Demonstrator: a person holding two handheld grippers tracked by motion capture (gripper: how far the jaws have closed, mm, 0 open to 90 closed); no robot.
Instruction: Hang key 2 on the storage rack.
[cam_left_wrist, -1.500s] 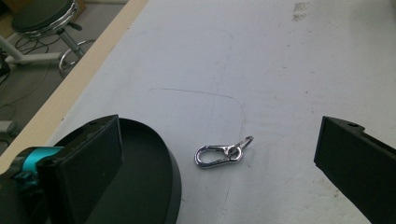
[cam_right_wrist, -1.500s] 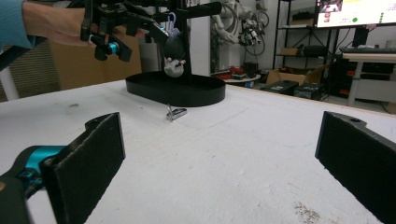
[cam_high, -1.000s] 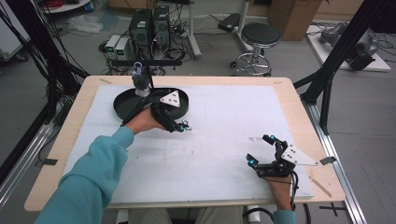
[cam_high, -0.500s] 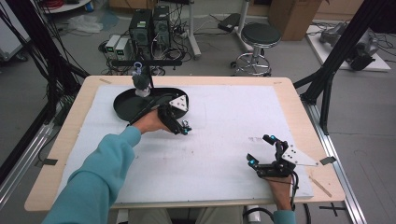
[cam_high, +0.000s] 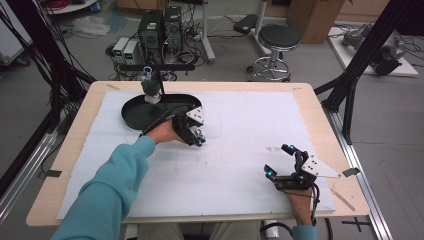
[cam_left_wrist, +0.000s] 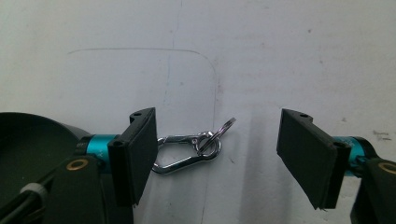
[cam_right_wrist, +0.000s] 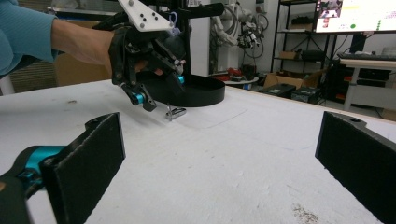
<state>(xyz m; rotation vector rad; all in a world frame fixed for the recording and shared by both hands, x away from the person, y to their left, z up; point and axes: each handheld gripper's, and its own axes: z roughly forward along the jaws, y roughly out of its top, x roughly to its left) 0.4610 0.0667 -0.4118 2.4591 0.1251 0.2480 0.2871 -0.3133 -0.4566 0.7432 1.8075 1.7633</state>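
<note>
A silver carabiner (cam_left_wrist: 184, 150) with a key ring (cam_left_wrist: 212, 140) on it lies on the white sheet. My left gripper (cam_left_wrist: 217, 135) hangs low over it, jaws apart and just closing in, with the clip between them. The clip's left end sits at the left pad (cam_left_wrist: 140, 149); the right pad (cam_left_wrist: 308, 154) stands well off it. In the high view the left gripper (cam_high: 198, 140) is just right of the black round tray (cam_high: 131, 114). My right gripper (cam_high: 281, 161) rests open at the front right, nothing between its pads. From its view I see the carabiner (cam_right_wrist: 175, 112) under the left gripper (cam_right_wrist: 152, 98).
A black stand with a crossbar (cam_high: 157, 67) rises from the tray, with a small dark object (cam_high: 150, 89) hanging on it. The white sheet (cam_high: 240, 125) covers most of the wooden table (cam_high: 310, 92). Black frame posts (cam_high: 350, 95) stand at both sides.
My left gripper has moved right and down from the tray's edge to the sheet, and its jaws stand narrower. The right gripper has not moved.
</note>
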